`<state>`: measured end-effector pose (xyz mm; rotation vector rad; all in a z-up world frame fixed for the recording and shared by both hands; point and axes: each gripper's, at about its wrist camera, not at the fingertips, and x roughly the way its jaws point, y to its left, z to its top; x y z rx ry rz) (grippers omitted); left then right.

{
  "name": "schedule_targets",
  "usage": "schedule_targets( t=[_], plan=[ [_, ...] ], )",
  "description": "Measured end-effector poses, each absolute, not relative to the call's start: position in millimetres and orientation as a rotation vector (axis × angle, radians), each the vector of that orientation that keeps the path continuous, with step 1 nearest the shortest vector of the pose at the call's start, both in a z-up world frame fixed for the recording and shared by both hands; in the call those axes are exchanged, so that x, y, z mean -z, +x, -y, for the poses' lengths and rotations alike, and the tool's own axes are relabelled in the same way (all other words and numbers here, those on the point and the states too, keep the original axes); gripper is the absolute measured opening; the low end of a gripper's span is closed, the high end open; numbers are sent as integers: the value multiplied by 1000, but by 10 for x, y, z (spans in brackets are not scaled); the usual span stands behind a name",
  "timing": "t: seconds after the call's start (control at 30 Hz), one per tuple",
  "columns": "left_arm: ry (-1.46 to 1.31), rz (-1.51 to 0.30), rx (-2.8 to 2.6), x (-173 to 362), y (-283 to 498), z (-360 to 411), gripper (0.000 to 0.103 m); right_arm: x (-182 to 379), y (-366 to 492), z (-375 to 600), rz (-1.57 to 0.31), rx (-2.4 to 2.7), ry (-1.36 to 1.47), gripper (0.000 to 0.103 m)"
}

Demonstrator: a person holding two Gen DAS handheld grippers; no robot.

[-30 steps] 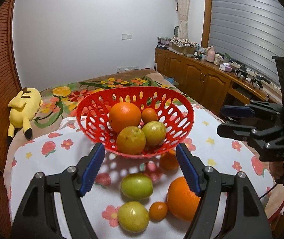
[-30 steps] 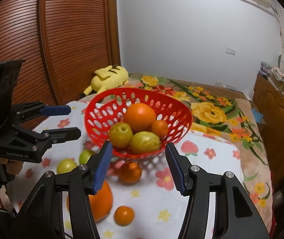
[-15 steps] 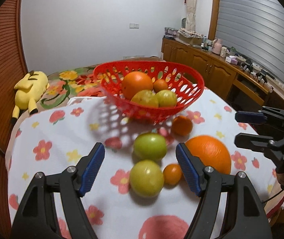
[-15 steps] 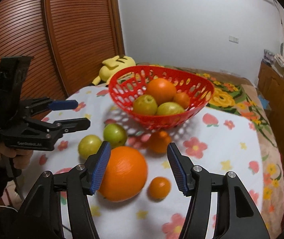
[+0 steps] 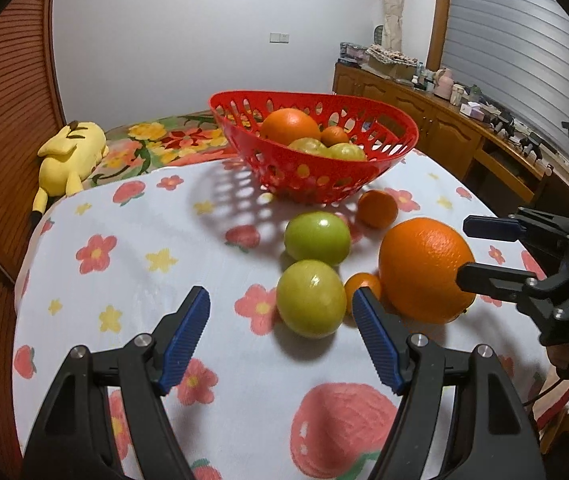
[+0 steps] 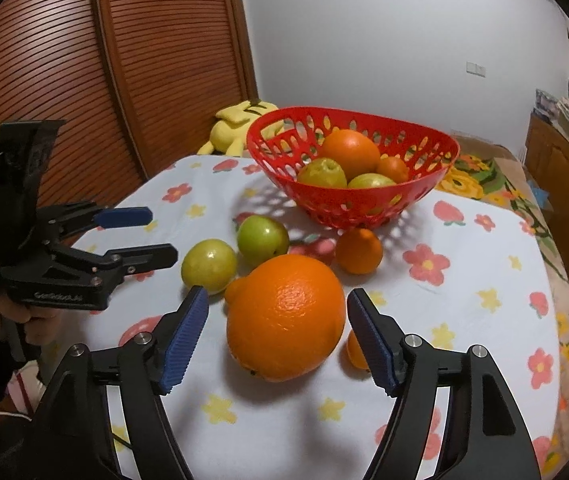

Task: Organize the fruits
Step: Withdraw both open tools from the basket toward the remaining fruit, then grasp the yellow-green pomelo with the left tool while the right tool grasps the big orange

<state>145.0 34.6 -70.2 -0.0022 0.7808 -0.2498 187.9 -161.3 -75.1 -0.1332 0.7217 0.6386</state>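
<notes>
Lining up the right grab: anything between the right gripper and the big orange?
Nothing: the right wrist view shows bare cloth between the opening right gripper and big orange.

Between the ribbed blue rubber pads [image 6: 183, 336] of the matt black plastic right gripper [image 6: 278, 340] a dimpled, glossy large orange [image 6: 285, 317] is seen, smooth shiny green fruits [image 6: 209, 266] left of it, glossy perforated red plastic basket [image 6: 348, 208] beyond, on soft flower-printed white cloth [image 6: 464, 300].

Four oranges [image 6: 284, 316], five apples [image 6: 208, 266], one basket [image 6: 364, 208]

White wall [image 5: 188, 32], slatted wooden doors [image 6: 124, 60]
</notes>
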Motion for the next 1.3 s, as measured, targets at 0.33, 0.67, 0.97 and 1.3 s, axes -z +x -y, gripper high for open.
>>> schedule_targets(
  t=[0.33,0.67,0.97,1.3],
  plan=[
    [-7,-798,241,786,1439,-388,74,930,2042,1567,-766,-636,-109,77],
    [1,-790,249,744,1458,-337,74,1039,2118,1503,-782,-630,-105,83],
    [10,-802,253,776,1511,-295,74,1128,2180,1453,-801,-636,-109,85],
    [-24,-828,284,853,1648,-276,74,1123,2150,1451,-796,-628,-119,83]
  ],
)
